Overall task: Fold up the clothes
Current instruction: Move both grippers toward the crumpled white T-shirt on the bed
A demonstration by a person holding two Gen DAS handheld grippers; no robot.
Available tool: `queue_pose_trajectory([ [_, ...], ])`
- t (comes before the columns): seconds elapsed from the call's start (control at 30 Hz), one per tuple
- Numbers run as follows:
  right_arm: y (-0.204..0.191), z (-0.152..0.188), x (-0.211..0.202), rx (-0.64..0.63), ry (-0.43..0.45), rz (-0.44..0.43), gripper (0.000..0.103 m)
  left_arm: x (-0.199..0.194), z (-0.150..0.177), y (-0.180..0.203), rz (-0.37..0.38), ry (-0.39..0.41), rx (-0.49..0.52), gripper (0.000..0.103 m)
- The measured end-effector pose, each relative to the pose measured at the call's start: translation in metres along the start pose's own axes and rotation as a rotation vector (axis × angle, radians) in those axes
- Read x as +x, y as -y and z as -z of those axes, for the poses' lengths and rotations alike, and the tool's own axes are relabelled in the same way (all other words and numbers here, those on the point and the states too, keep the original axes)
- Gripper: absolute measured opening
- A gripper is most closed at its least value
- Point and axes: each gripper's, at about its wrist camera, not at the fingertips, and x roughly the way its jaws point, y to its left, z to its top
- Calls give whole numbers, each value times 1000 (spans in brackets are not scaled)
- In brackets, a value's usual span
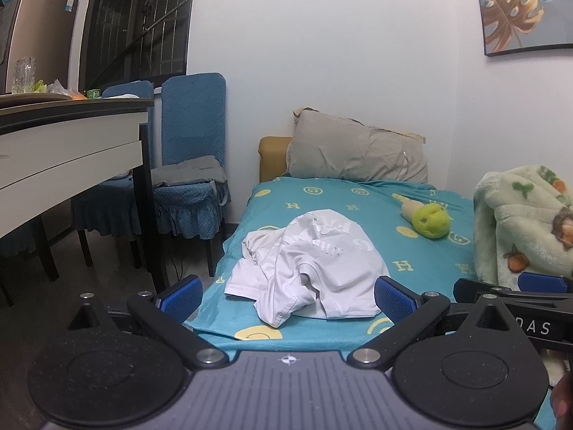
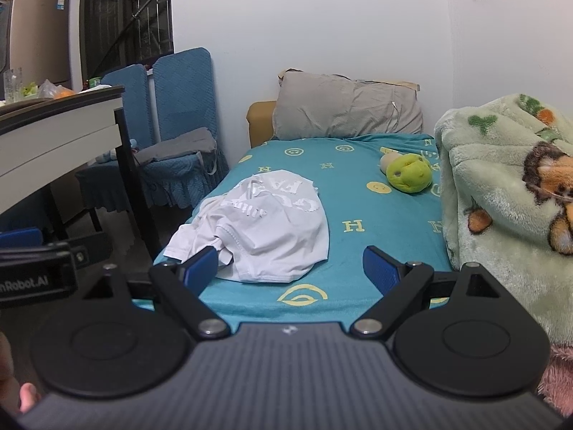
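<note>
Approach step: left gripper [image 1: 288, 295] and right gripper [image 2: 290, 268] jaws apart, empty; next, grasp crumpled white shirt [image 1: 308, 254] edges on bed [image 1: 412, 251]

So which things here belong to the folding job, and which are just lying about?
Job: crumpled white shirt, left tool, right tool, both open and empty.
Lying about: green plush toy, grey pillow, fleece blanket, blue chairs.

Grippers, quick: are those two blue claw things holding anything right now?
Left gripper: open, holding nothing, short of the white shirt.
Right gripper: open, holding nothing.
</note>
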Motion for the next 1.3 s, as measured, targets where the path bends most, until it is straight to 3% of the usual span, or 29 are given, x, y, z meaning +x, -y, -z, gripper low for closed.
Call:
queue_pose_trajectory([
  [0.97, 13, -6, -1, 68, 14, 35, 89, 16, 4, -5, -23, -49, -16, 103],
  [1.3, 24, -13, -10, 114, 54, 50, 89, 48, 17, 6, -58, -125, 34, 103],
])
